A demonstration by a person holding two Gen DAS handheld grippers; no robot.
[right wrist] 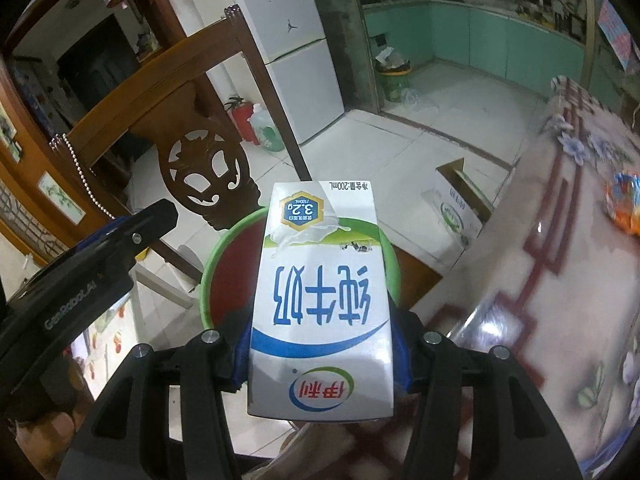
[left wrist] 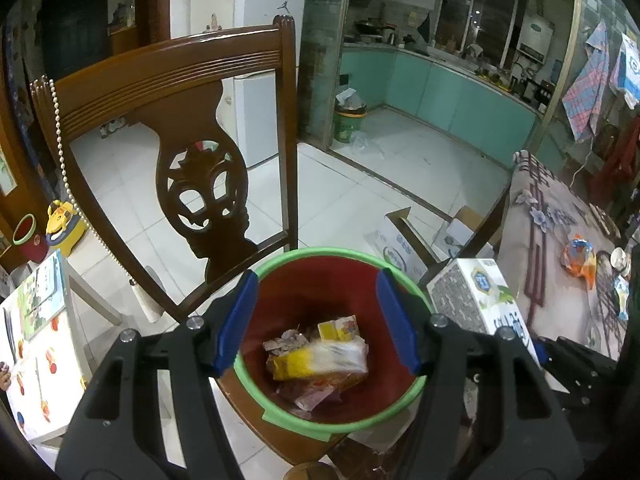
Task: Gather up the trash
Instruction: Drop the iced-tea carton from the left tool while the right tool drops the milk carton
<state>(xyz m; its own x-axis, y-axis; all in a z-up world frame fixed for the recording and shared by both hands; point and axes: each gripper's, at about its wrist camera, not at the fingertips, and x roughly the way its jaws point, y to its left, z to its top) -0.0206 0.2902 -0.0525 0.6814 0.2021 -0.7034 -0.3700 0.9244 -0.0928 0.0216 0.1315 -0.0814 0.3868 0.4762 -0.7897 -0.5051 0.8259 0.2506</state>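
Observation:
A red bin with a green rim [left wrist: 280,420] stands on a wooden chair seat, holding several wrappers [left wrist: 320,360]. My left gripper [left wrist: 318,316] is open above the bin, its blue pads on either side of the opening, holding nothing. My right gripper [right wrist: 320,344] is shut on a white milk carton [right wrist: 320,300] with blue lettering, held over the edge of the bin [right wrist: 208,280]. The carton also shows in the left wrist view [left wrist: 476,296], just right of the bin. My left gripper shows in the right wrist view [right wrist: 156,216] at the left.
The carved chair back [left wrist: 192,160] rises behind the bin. A table with a floral cloth [left wrist: 552,248] at the right carries an orange wrapper [left wrist: 580,258]. Open cardboard boxes [left wrist: 400,240] sit on the tiled floor. A low printed table [left wrist: 36,352] stands at the left.

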